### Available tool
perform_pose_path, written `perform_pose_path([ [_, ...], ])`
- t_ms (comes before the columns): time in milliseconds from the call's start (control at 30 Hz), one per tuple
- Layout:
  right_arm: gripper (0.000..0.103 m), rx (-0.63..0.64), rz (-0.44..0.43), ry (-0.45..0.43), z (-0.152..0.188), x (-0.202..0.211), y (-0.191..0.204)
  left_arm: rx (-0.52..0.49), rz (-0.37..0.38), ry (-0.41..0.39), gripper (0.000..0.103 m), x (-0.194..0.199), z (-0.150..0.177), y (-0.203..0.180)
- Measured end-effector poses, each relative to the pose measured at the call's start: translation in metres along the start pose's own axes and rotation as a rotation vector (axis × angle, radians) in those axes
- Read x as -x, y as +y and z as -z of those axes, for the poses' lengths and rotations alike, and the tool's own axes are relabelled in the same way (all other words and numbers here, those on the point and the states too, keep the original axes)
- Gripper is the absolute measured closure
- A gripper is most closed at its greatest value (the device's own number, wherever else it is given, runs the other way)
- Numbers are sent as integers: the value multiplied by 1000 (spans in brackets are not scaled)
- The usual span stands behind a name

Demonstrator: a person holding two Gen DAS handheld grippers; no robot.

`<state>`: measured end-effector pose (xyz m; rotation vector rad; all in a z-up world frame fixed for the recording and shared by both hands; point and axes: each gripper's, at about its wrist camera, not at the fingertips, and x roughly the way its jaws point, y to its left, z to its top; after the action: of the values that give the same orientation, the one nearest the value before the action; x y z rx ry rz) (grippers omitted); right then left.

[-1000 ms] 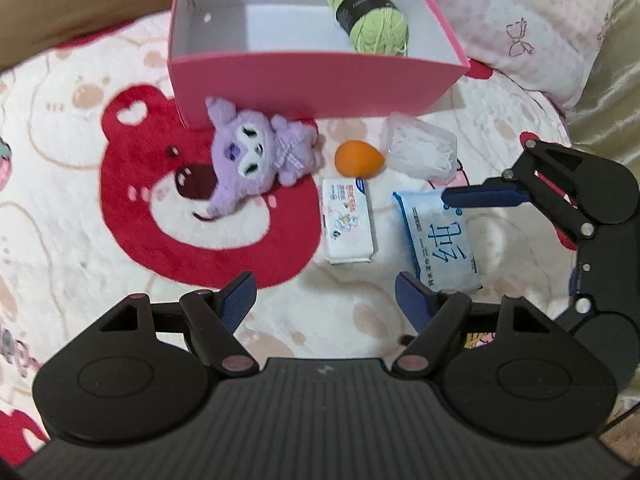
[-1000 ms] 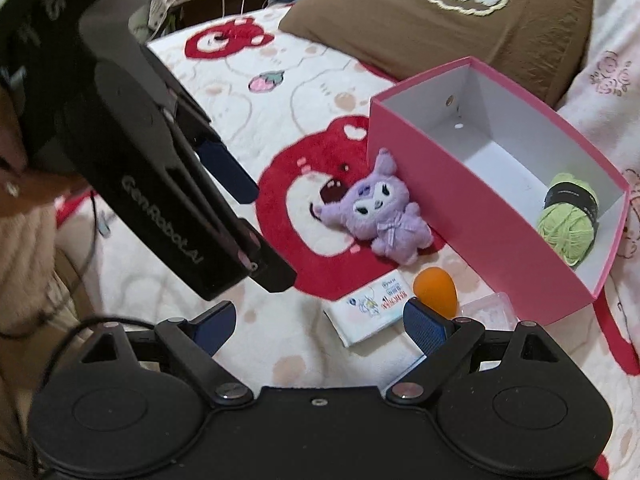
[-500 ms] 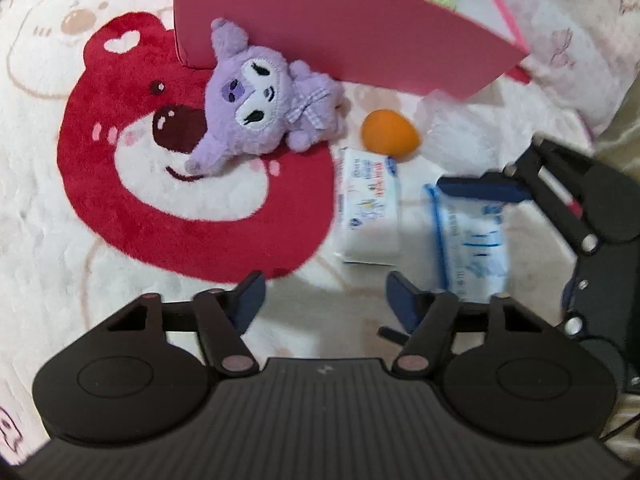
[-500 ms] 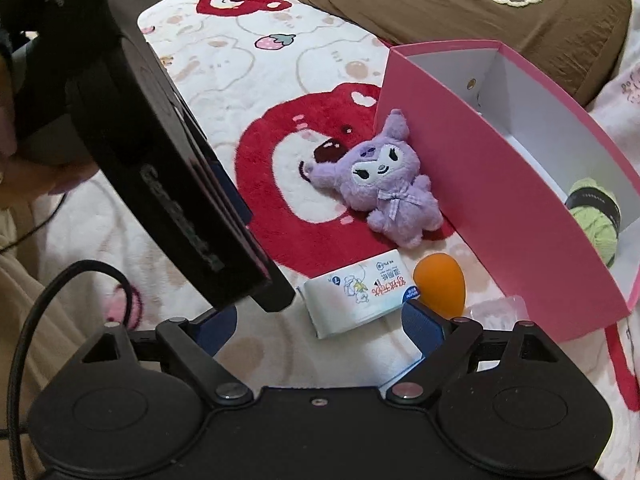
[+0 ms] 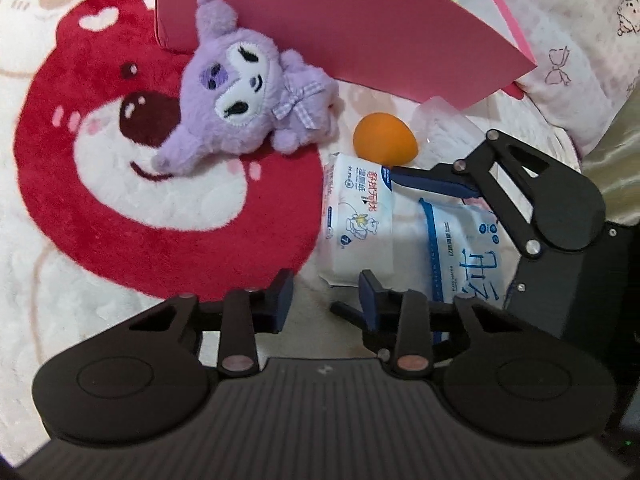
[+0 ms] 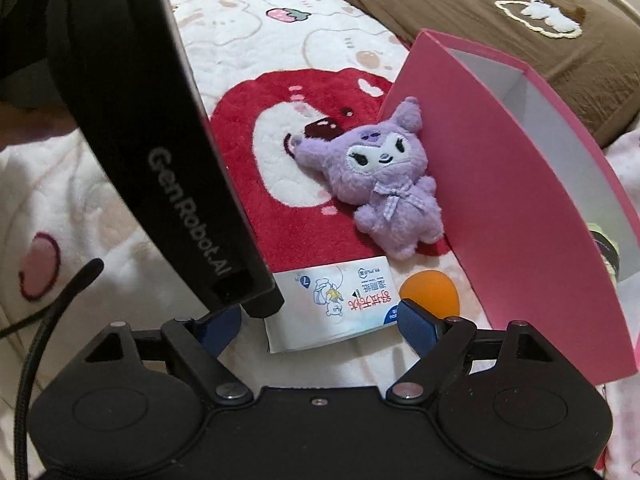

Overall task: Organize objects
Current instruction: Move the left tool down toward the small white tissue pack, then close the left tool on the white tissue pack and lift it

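The pink box (image 5: 344, 28) now fills the upper frame as we have dropped toward the purple plush toy (image 5: 248, 100) at centre and white wipes pack (image 5: 358, 216) lower right. Our left tongs (image 5: 326, 294) are closing, nothing between them; our right tongs (image 6: 320, 322), wide, are narrowing around the wipes pack, untouched

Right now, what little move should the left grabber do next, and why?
Probably nudge the left gripper forward over the white wipes pack. Its jaws are closing, yet only the pack's near corner seems to lie between them, so it might slip.
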<state>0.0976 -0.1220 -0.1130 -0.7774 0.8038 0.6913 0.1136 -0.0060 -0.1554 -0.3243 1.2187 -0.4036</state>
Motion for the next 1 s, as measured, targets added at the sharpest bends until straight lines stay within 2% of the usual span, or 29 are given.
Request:
perform_pose_path([
  [33,15,0,-5,1,1,-2,-1,-5,13,12,79,-2,0,0],
  [67,15,-2,-10,3,1,-4,-1,-24,7,25,80,-4,0,-2],
  [133,10,-17,-12,3,2,-6,-4,-33,2,22,80,-7,2,-3],
  [500,0,-60,-48,-25,6,-16,-15,45,67,38,80,-14,0,7],
  [733,0,-32,-85,-51,9,-16,-19,75,102,36,80,-15,-1,14],
  [1000,4,-39,-104,-22,5,-12,-24,72,112,26,80,-15,-2,13],
])
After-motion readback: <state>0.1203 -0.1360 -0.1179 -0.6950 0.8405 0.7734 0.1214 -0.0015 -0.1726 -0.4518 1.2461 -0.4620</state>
